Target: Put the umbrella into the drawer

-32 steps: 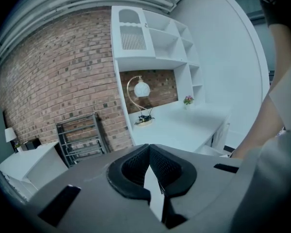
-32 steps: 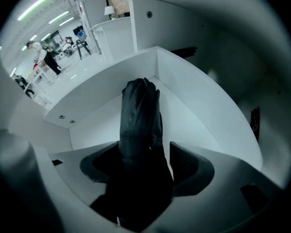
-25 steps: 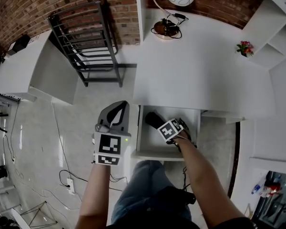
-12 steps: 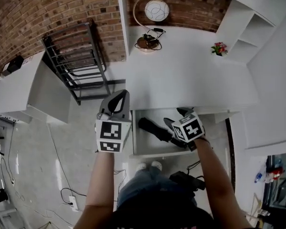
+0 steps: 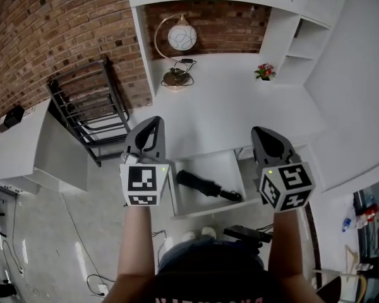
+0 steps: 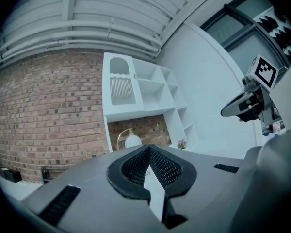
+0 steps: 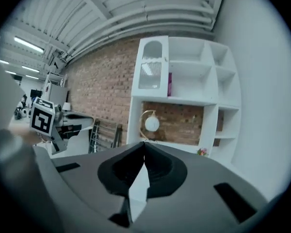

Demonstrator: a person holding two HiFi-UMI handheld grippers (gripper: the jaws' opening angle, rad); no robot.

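Note:
A black folded umbrella (image 5: 205, 185) lies slantwise inside the open white drawer (image 5: 208, 209) under the desk, and neither gripper touches it. My left gripper (image 5: 150, 126) is held up to the left of the drawer, pointing level at the desk, its jaws shut on nothing (image 6: 149, 147). My right gripper (image 5: 264, 135) is raised over the drawer's right side, also level, jaws shut and empty (image 7: 144, 143). Each gripper shows at the edge of the other's view: the right gripper (image 6: 229, 111) and the left gripper (image 7: 87, 124).
The white desk (image 5: 240, 115) carries a round globe lamp (image 5: 180, 36) and a small flower pot (image 5: 264, 72). White shelves (image 5: 303, 33) stand at the back right against the brick wall. A black metal rack (image 5: 91, 109) stands on the left. A black object (image 5: 246, 234) lies on the floor by my feet.
My right gripper has lifted out of the drawer, away from the umbrella, which stays lying there. The left gripper has also risen. Both now point level at the desk.

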